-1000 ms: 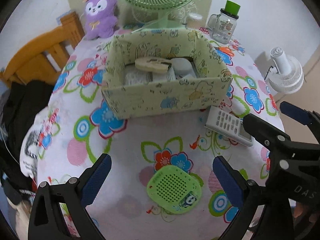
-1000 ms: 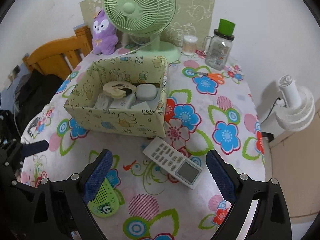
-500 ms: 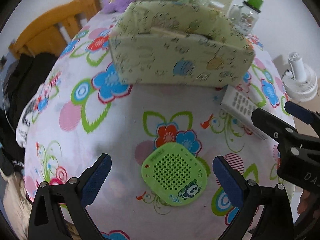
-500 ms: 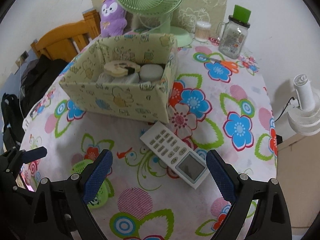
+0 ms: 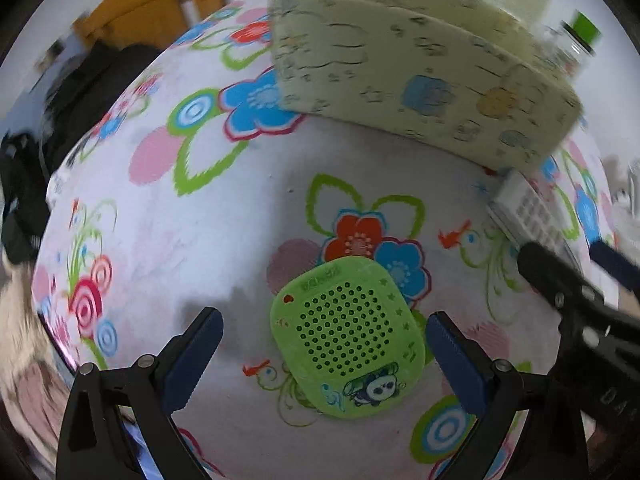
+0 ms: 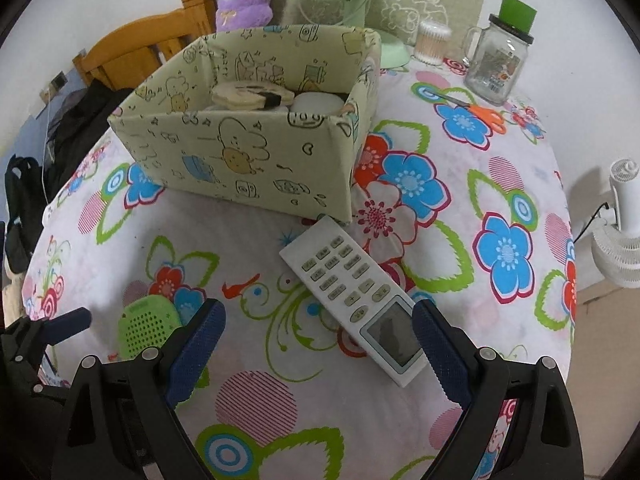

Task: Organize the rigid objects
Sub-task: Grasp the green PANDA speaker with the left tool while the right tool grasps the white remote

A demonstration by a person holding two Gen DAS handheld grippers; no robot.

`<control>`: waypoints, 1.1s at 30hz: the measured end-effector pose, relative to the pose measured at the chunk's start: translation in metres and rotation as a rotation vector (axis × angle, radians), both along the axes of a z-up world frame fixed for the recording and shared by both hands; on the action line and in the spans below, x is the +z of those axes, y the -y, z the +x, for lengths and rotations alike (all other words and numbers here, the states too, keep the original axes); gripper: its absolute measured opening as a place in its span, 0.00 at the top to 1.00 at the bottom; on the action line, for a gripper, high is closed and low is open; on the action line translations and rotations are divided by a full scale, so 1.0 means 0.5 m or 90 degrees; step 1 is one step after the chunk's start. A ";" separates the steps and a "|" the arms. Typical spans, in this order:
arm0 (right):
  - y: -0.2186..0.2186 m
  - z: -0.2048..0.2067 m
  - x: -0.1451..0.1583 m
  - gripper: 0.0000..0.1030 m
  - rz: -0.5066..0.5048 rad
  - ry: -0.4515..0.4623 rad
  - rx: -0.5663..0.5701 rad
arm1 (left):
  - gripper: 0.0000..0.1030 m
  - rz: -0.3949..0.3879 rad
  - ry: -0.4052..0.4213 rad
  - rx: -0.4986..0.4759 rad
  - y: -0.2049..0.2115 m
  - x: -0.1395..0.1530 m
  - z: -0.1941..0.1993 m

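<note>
Near the bench's [image 6: 256, 236] front-left edge: a flat, bright-green, rounded-square plastic piece with a grid of holes and a panda print [image 5: 347, 342], lying on the flowered cloth. Left claw [image 5: 324, 354] wide open and empty, straddling that green piece, one blue pad [image 5: 191, 356] well off its left side, the other just beside its right edge. No long axis worth lining up on; nearly as broad as deep, turned slightly askew. Probably a plain close across its width, after a small shift rightward to centre it.

Further right, toward the bench's front edge: a white oblong remote control with grey buttons and a small screen [image 6: 356, 300]. Long axis on a diagonal, button end touching or nearly touching the pale-green printed fabric box [image 6: 256, 152], screen end pointing front-right. Right claw [image 6: 318, 350] also spread open, holding nothing, screen end just inside its right pad [image 6: 438, 354]. Clearly the nearer claw for the remote; a grip across the short width likely needs a twist of the wrist.
</note>
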State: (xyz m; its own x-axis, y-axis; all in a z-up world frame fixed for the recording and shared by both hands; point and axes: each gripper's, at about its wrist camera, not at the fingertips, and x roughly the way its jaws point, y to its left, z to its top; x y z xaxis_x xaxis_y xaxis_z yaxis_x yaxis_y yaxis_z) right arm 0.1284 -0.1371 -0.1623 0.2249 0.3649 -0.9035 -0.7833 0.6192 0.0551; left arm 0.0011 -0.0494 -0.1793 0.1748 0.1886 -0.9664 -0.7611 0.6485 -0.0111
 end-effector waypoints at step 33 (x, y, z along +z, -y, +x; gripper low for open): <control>-0.001 0.074 -0.074 0.07 -0.043 -0.028 0.056 | 0.23 0.032 -0.005 -0.091 0.136 -0.015 0.075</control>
